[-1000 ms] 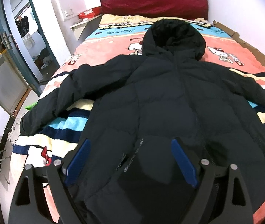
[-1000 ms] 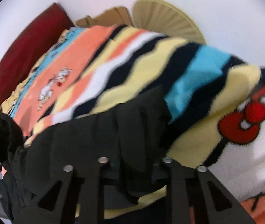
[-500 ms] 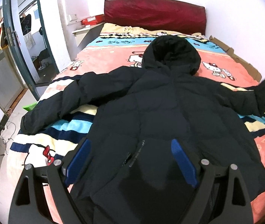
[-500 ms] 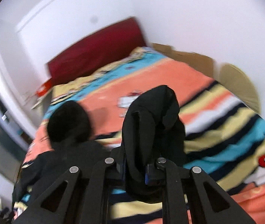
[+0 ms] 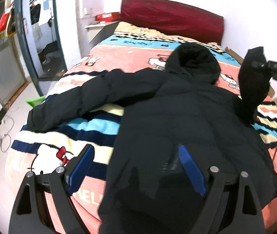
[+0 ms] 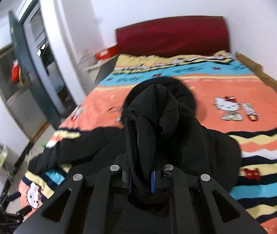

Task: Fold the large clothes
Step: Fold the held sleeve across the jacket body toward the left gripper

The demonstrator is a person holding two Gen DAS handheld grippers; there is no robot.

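- Right gripper (image 6: 141, 177) clamped on sleeve (image 6: 158, 117) — raised to fold across jacket (image 5: 187, 128)
- Left gripper (image 5: 136, 167) open, empty, above hem — likely to pin it

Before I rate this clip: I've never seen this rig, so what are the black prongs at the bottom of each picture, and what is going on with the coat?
There is no robot here. A person holds a two-finger gripper in each hand, and a wide-angle camera on each one looks forward along its fingers. Those fingers are the black prongs.

The left view shows the left gripper with its blue pads wide apart, hovering over the hem of a black hooded coat. The coat lies spread out on a bed with a striped cartoon blanket. Its one sleeve lies flat toward the door side.

The right view shows the right gripper shut on the other sleeve, lifted clear of the blanket. In the left view you can see that raised sleeve at the right edge, likely about to be folded across the coat.
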